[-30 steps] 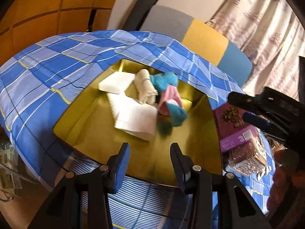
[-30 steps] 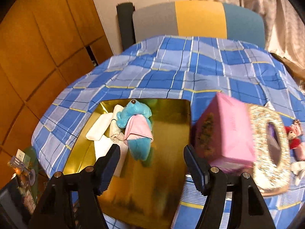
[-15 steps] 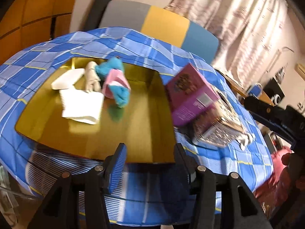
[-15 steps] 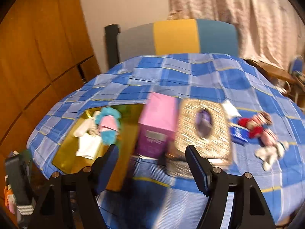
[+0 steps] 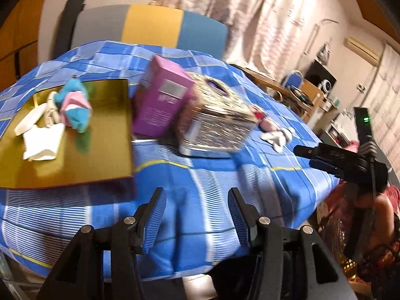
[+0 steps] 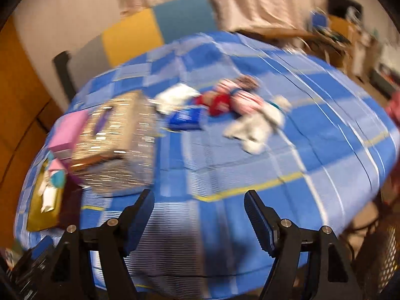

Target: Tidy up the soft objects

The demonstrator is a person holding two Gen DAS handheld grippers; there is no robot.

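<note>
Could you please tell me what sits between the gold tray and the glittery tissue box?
In the left wrist view, an upright purple-pink carton stands between the gold tray and the glittery tissue box.

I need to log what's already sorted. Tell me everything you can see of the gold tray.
The gold tray is shallow and rectangular, with a shiny, mirror-like floor and low walls, and looks like metal or foil card. It lies flat on the blue checked cloth, beside the purple box, which stands close against its right wall. Inside, toward the far left, lie a blue-and-pink plush and white folded cloths; the near half is bare. No claw touches it.
</note>
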